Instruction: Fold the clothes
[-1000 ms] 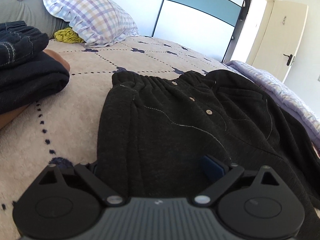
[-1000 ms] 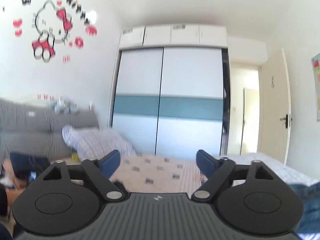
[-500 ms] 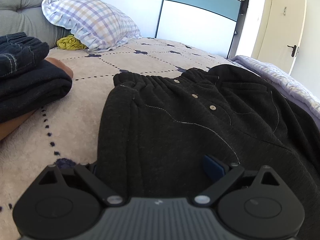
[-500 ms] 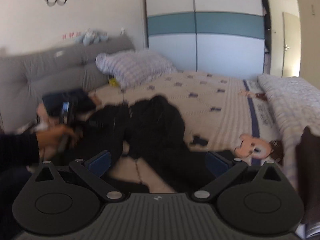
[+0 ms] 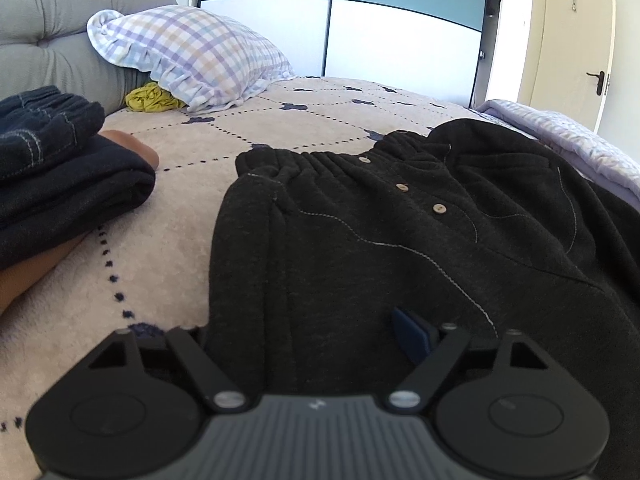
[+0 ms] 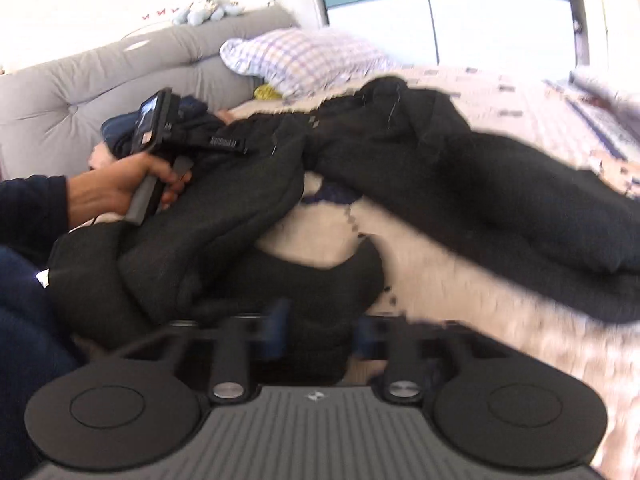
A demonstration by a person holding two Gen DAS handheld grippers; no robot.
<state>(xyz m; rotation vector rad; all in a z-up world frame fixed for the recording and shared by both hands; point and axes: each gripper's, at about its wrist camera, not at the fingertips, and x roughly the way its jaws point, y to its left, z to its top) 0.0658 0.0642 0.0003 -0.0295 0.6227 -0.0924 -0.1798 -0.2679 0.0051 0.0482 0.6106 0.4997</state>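
Dark charcoal trousers (image 5: 380, 240) with an elastic waistband and three wooden buttons lie on the beige bedspread (image 5: 168, 248). My left gripper (image 5: 304, 336) rests low on one trouser leg, jaws wide apart with cloth lying between them. In the blurred right wrist view the same trousers (image 6: 460, 176) lie crumpled across the bed. My right gripper (image 6: 316, 330) is down at a dark fold of cloth (image 6: 316, 276), jaws partly closed around it. The left gripper (image 6: 156, 128), held by a hand, shows at the left.
A stack of folded dark clothes (image 5: 52, 160) lies at the left. A checked pillow (image 5: 188, 52) and a yellow cloth (image 5: 150, 98) lie against the grey headboard (image 5: 52, 36). A lilac quilt (image 5: 560, 136) runs along the right. Wardrobe and door stand behind.
My right gripper has swung down from facing the wardrobe to the bed and its jaws have narrowed onto a fold of the trousers. The left gripper has barely moved.
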